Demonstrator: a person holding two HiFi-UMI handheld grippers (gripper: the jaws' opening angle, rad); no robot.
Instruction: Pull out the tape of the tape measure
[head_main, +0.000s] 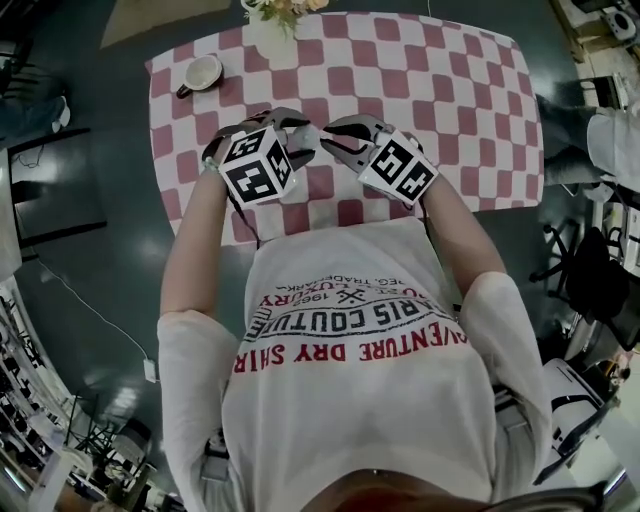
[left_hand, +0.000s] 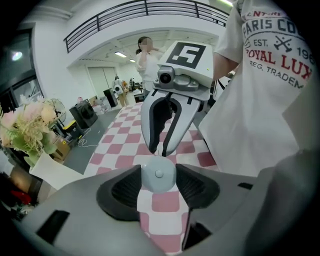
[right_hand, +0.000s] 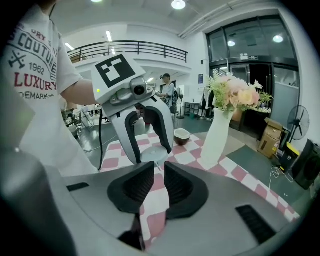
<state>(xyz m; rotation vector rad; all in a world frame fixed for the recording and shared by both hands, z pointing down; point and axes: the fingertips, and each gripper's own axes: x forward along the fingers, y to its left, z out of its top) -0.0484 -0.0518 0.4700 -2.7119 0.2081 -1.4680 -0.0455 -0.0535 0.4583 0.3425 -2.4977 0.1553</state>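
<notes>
The tape measure (left_hand: 158, 173) is a small, round, pale blue-grey disc with a little button in the middle of its flat face. The left tongs (left_hand: 158, 175) are closed on it, one dark ribbed pad pressing its rim on either side, and hold it in the air above the desk (head_main: 450, 90), close in front of the person's shirt (head_main: 350, 330).

Being round, the disc shows no long axis. Its buttoned face is turned towards the left gripper's camera. In the right gripper view it appears as a flattened oval, tilted, with its rim towards the right tongs (right_hand: 159, 167).

The right tongs stand directly opposite, tip to tip with the left pair. Their jaws are drawn close, with only a narrow gap through which the pink-and-white checked cloth shows. Their tips sit just at the disc's rim. Whether they pinch anything there I cannot tell.

Farther back on the desk stand a white vase (right_hand: 217, 137) of flowers and a cup (right_hand: 181, 136).
</notes>
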